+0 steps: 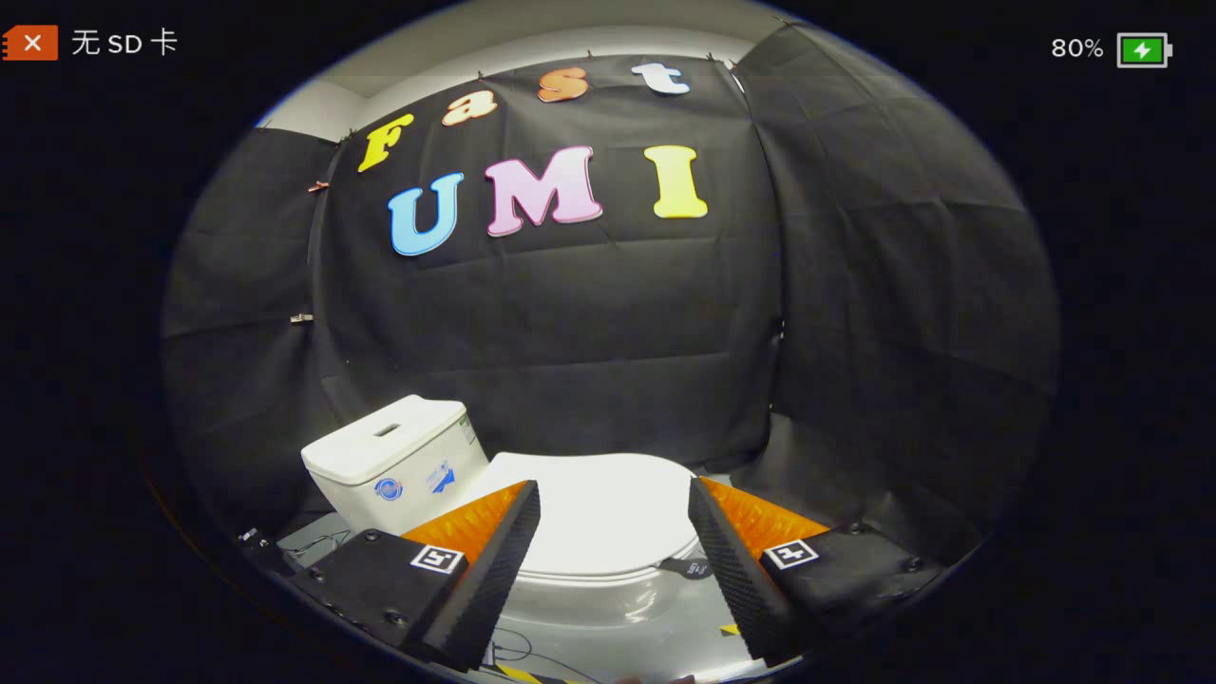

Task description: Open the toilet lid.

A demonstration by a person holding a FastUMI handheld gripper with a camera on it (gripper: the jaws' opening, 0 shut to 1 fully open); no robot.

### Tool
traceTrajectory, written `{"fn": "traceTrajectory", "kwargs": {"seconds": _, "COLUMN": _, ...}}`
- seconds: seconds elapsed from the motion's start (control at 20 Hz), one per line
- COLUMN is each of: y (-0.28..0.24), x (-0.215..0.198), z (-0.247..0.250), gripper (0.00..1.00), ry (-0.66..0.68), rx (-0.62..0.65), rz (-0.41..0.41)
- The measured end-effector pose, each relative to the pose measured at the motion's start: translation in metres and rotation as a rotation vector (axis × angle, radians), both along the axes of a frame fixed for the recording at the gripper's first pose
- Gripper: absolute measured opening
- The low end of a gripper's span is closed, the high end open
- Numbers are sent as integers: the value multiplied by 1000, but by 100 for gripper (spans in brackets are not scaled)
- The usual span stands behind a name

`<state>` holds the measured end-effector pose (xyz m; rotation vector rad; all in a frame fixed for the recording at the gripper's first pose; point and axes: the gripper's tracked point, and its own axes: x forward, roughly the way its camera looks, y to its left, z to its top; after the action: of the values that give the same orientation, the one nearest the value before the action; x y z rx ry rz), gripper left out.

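Two fingers of my gripper [614, 532] are standing wide apart, jaws gripping nothing, while the closed toilet lid [608, 508] is lying just ahead between them, beside the cistern [394, 456].

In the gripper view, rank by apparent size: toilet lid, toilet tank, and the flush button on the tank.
1. Toilet lid, closed, seen between the open claw fingers; it sits nearer the camera, so its lead is unsure.
2. Toilet tank.
3. Flush button, clearly smallest.

Dim booth, overhead light glaring off the toilet lid [594, 508]; fisheye-bent edges.
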<state>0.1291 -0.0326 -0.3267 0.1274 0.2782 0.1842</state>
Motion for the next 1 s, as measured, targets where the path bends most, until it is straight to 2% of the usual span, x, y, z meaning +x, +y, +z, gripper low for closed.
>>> {"fn": "traceTrajectory", "kwargs": {"seconds": 0.5, "y": -46, "x": 34, "z": -107, "gripper": 99, "ry": 308, "rx": 296, "rz": -44}}
{"fn": "traceTrajectory", "kwargs": {"seconds": 1.0, "y": -73, "x": 57, "z": -182, "gripper": 99, "ry": 512, "rx": 466, "rz": -81}}
